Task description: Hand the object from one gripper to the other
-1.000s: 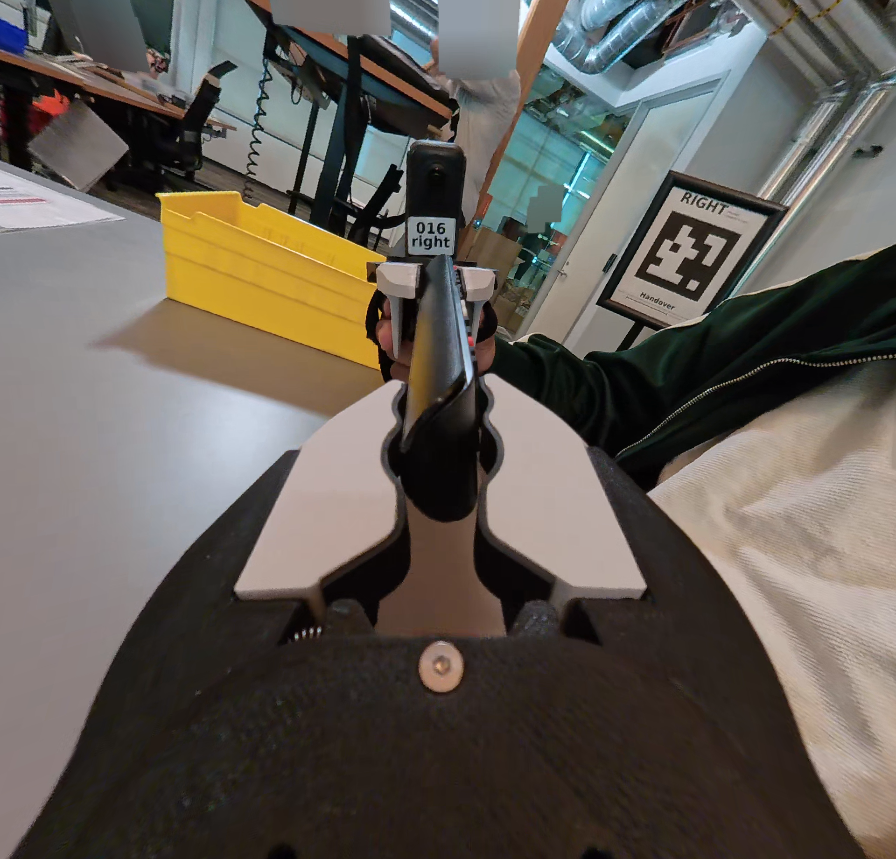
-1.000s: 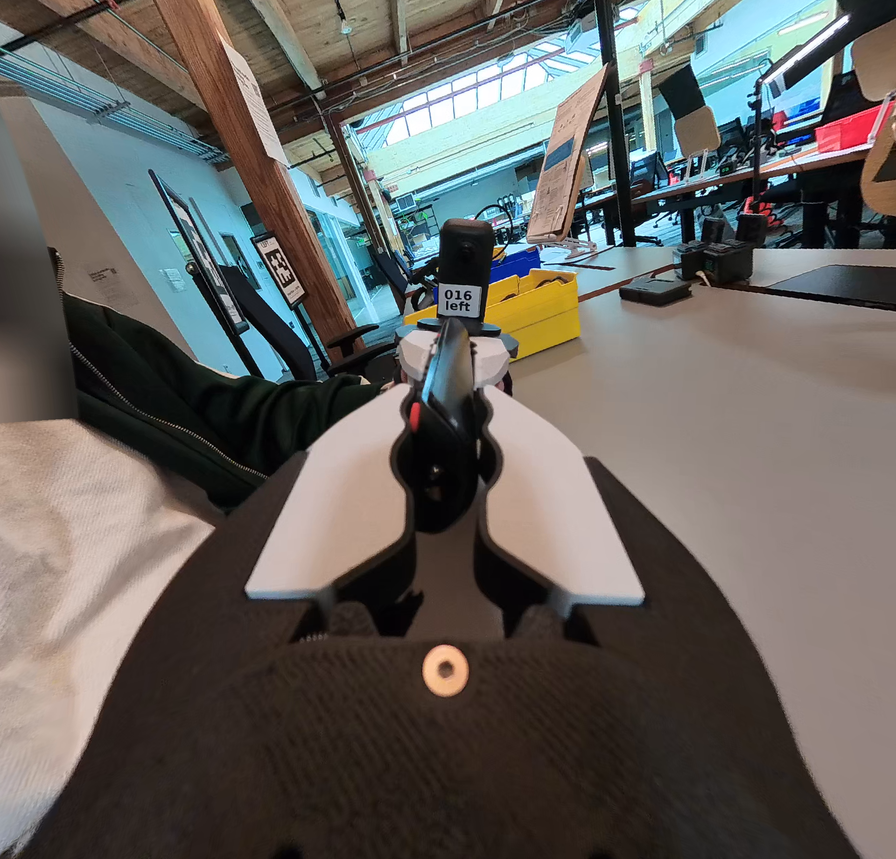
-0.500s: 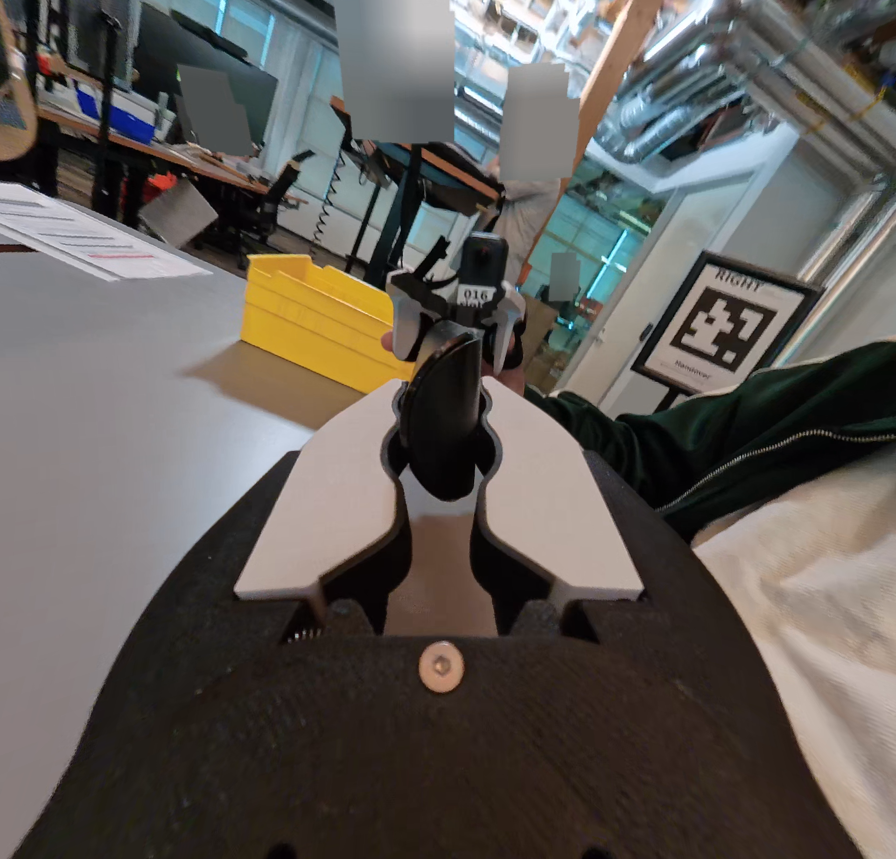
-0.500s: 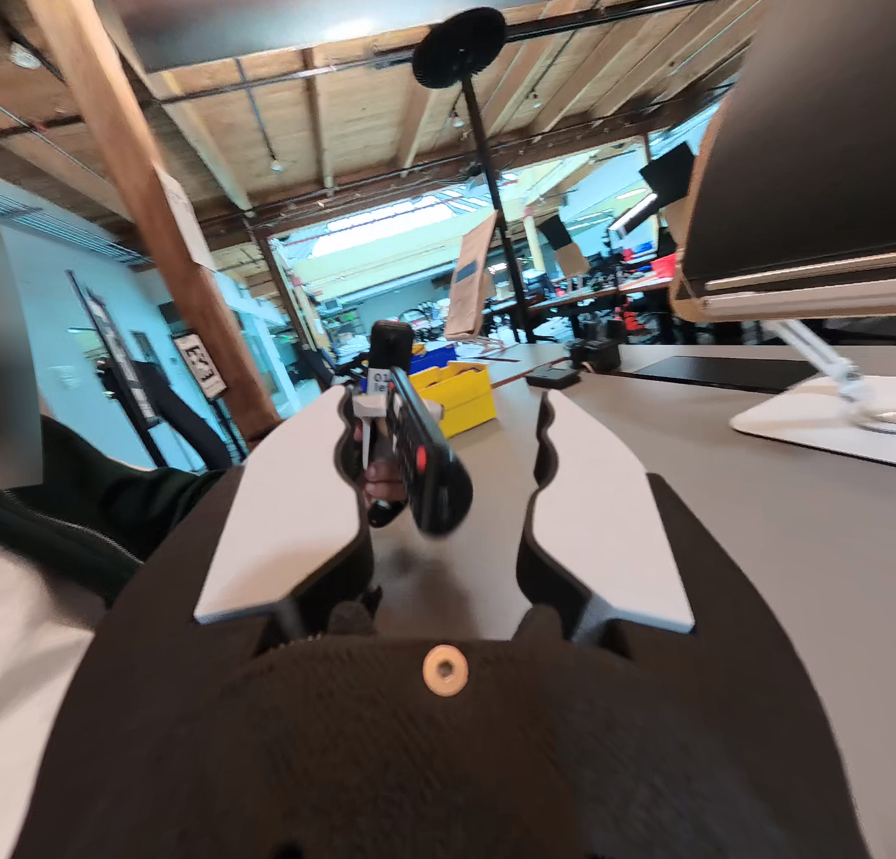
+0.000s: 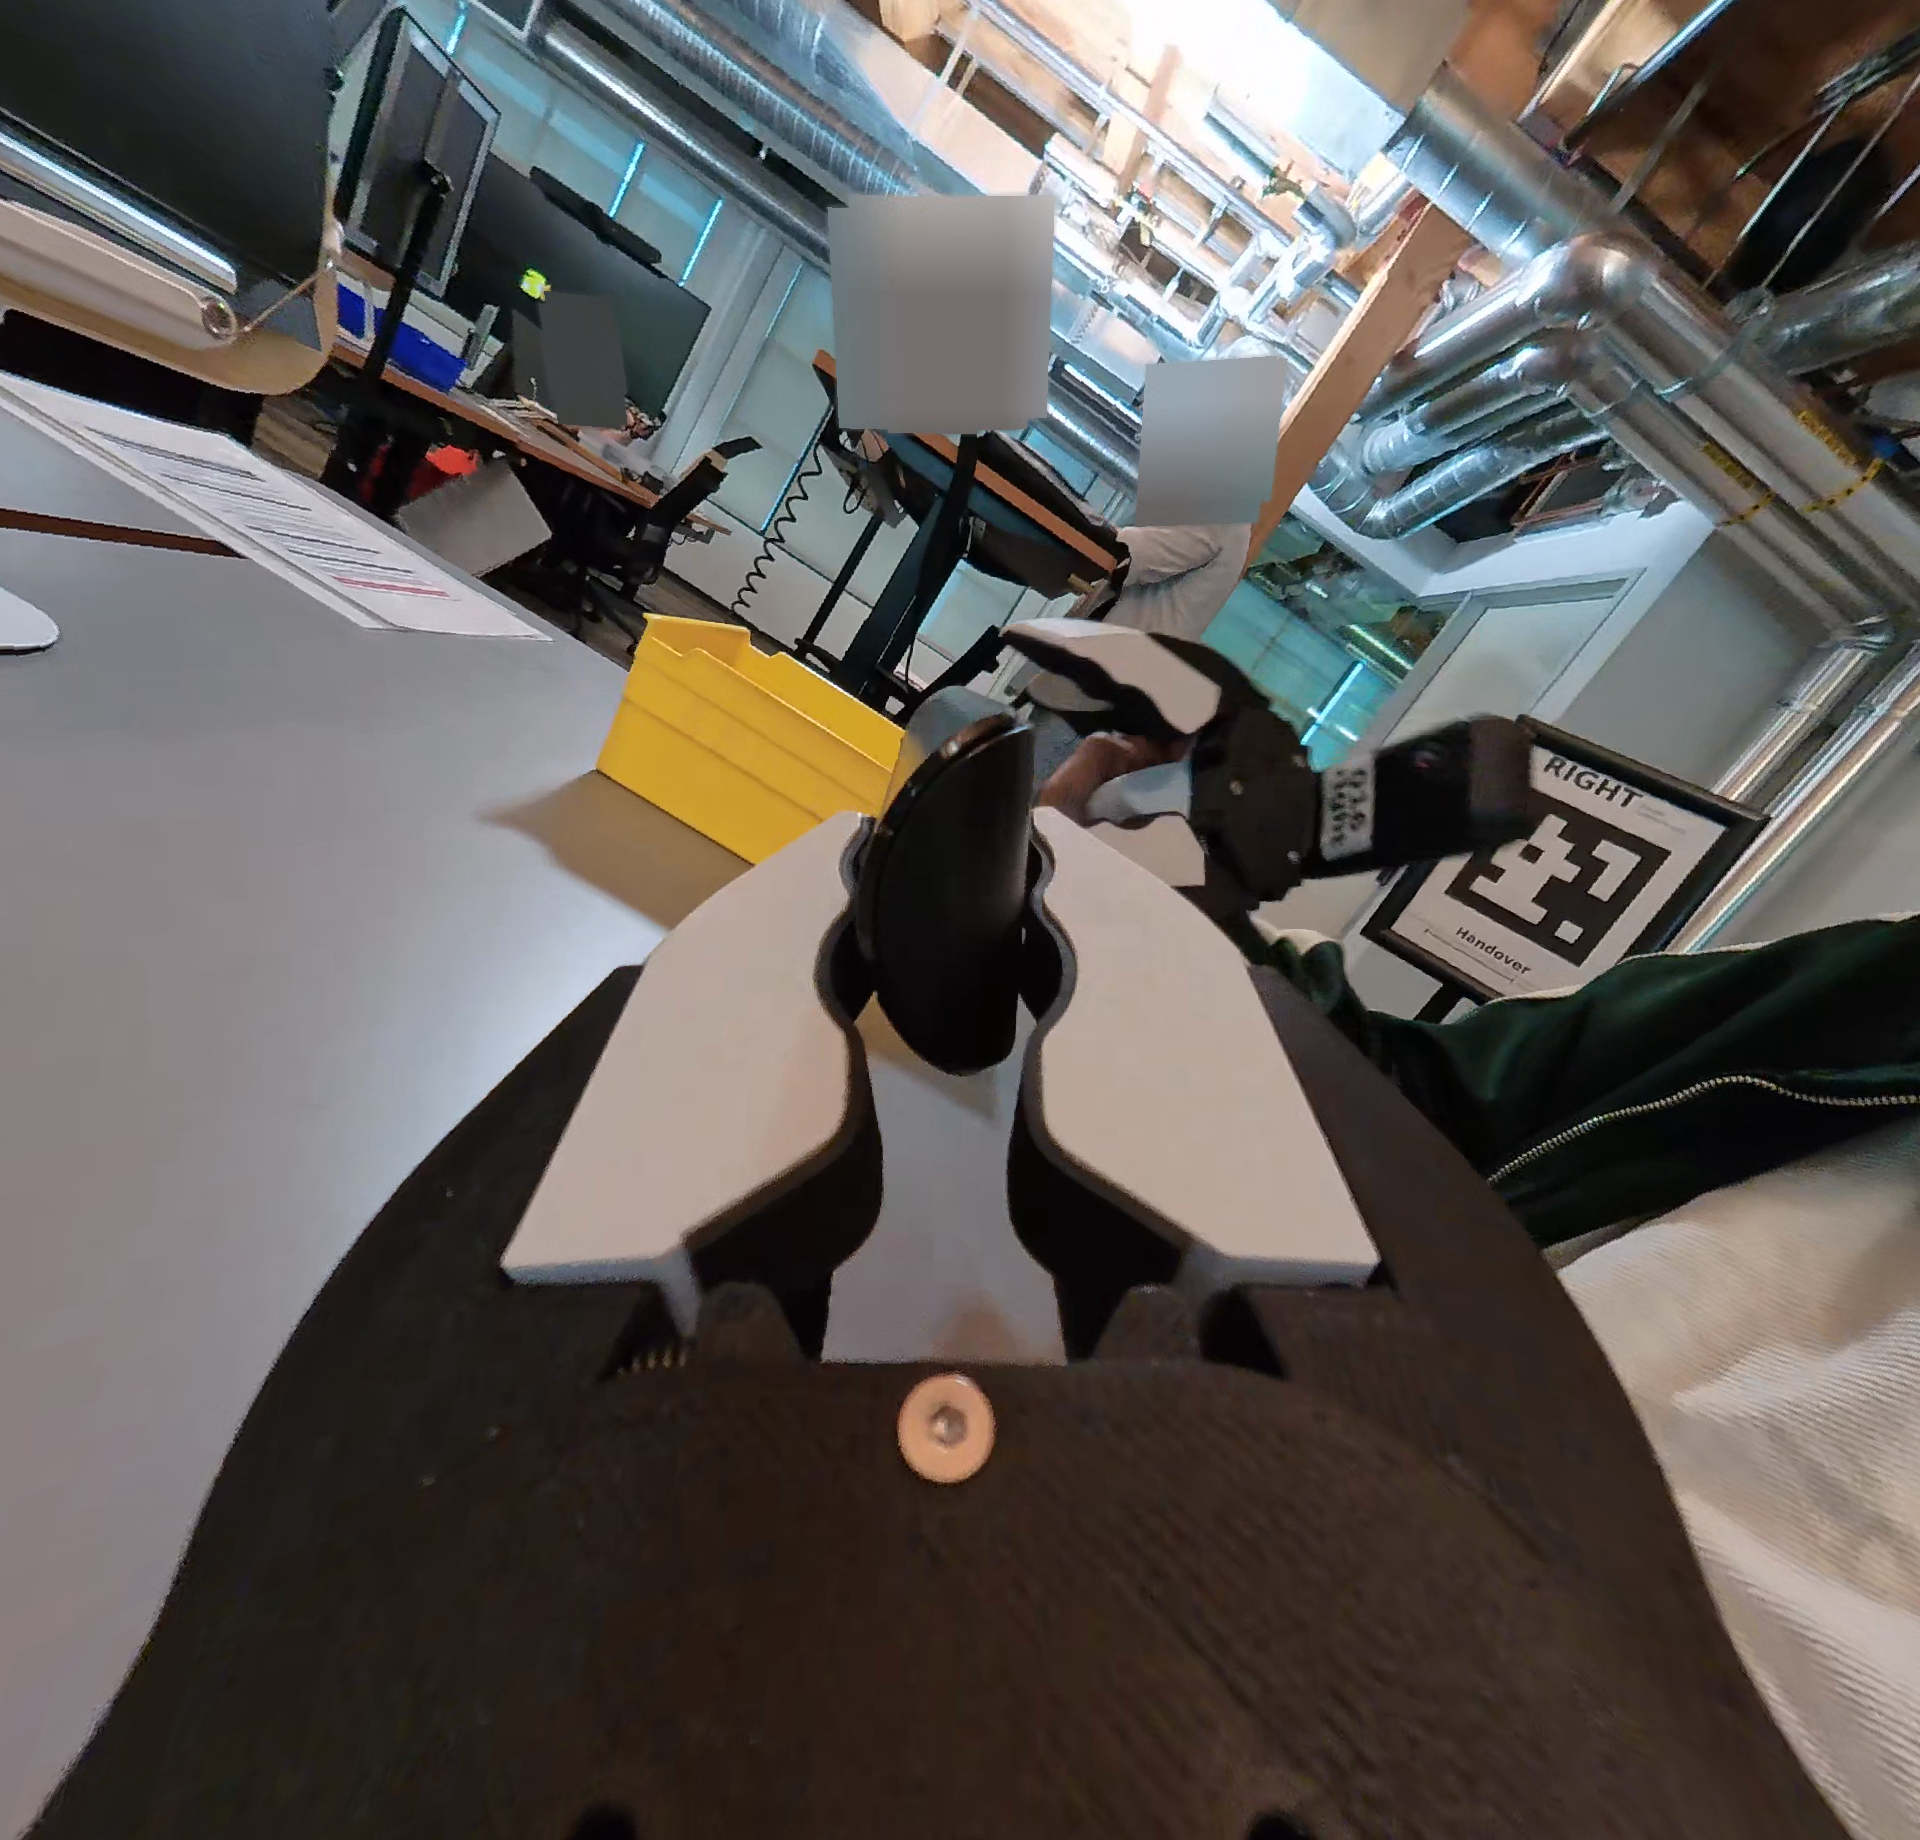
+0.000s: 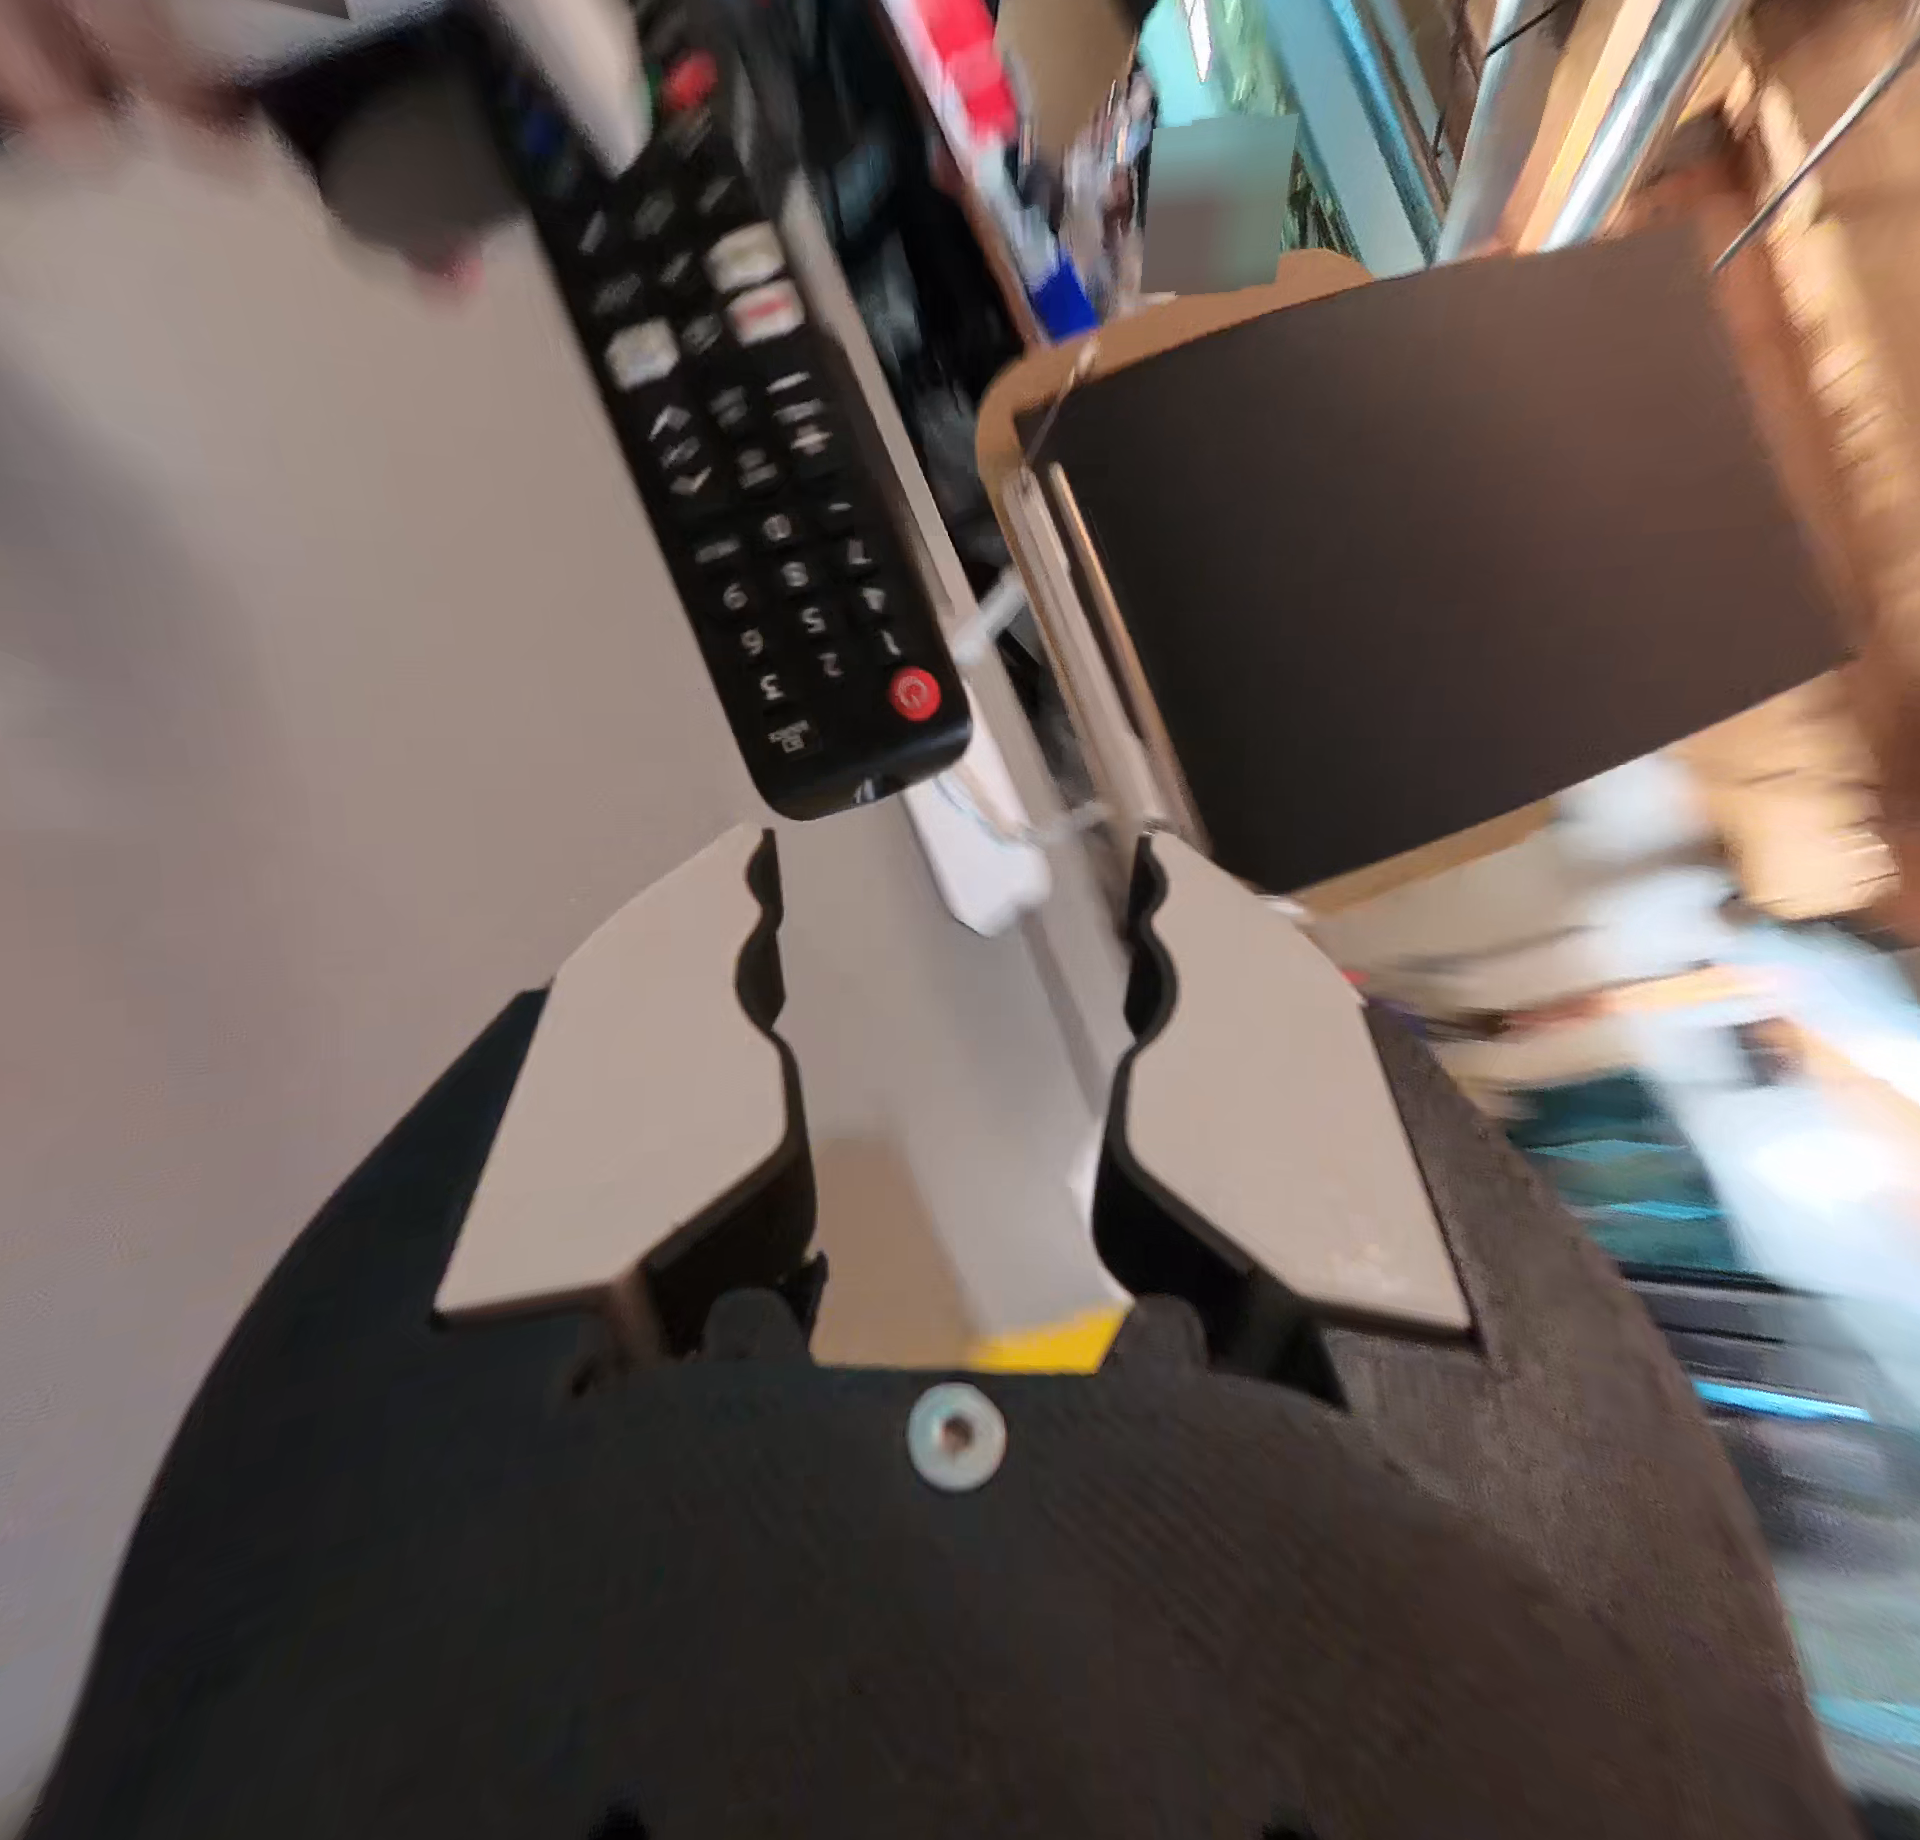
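A black remote control [image 5: 940, 917] is clamped between the white fingers of my left gripper [image 5: 940, 855], which is shut on its end and holds it above the grey table [image 5: 260, 855]. In the right wrist view the remote [image 6: 748, 440] shows its button face, with its near end just beyond my fingertips and not between them. My right gripper [image 6: 951, 917] is open and empty. It also shows in the left wrist view [image 5: 1122, 741], rolled on its side, a little behind and to the right of the remote. The left gripper is a blur at the top left of the right wrist view [image 6: 416, 128].
A yellow bin [image 5: 748, 741] stands on the table beyond the remote. A printed sheet [image 5: 291, 533] lies at the far left. A framed sign on a stand [image 5: 1558, 876] is at the right. A dark screen [image 6: 1403, 564] hangs close on the right. A green sleeve [image 5: 1662, 1084] crosses the right side.
Both grippers held the remote a second ago. My right gripper opened, let go, drew back and rolled sideways. My left gripper keeps the remote and has tilted upward.
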### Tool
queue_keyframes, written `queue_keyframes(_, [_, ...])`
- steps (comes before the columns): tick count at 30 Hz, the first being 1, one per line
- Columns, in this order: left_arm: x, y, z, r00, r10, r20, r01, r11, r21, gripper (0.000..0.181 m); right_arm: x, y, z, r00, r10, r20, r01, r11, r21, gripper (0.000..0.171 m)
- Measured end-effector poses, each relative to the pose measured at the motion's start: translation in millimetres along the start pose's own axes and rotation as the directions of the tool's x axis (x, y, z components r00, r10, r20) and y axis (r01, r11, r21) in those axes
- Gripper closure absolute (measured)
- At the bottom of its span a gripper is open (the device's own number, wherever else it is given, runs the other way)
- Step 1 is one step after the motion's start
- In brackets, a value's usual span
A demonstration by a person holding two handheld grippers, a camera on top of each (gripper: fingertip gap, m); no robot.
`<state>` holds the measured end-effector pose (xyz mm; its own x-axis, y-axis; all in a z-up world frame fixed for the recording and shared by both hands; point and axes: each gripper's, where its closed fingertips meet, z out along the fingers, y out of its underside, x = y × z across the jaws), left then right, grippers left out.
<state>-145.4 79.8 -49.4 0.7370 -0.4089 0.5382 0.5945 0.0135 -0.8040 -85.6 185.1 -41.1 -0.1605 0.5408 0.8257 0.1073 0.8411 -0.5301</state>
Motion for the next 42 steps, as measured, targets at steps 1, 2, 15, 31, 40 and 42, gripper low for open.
queue_keyframes(1, [1,1,2,1.0,0.005,0.004,-0.005,1.0,-0.005,0.158,-1,-1,0,0.995,-0.1,-0.019,0.099,0.994,-0.053,0.106])
queue_keyframes(2, [1,3,3,1.0,0.007,0.007,-0.007,1.0,-0.007,0.158,-3,-3,1,0.982,-0.185,-0.03,0.182,0.979,-0.095,0.106])
queue_keyframes(15, [21,21,23,0.998,0.055,-0.034,-0.057,0.996,-0.071,0.157,-25,-1,9,0.929,-0.37,0.025,0.364,0.897,-0.251,0.12])
queue_keyframes(31, [42,2,21,0.984,0.12,-0.135,-0.108,0.99,0.088,0.103,-56,-25,14,0.799,0.48,0.363,-0.53,0.847,0.047,0.122])
queue_keyframes(40, [45,-18,15,0.988,0.11,-0.11,-0.087,0.976,0.198,0.123,-68,-57,6,0.35,0.678,0.646,-0.902,0.43,0.036,0.123])
queue_keyframes(42, [44,-23,13,0.992,0.079,-0.102,-0.053,0.972,0.23,0.126,-69,-58,6,0.358,0.679,0.641,-0.9,0.434,0.042,0.123])
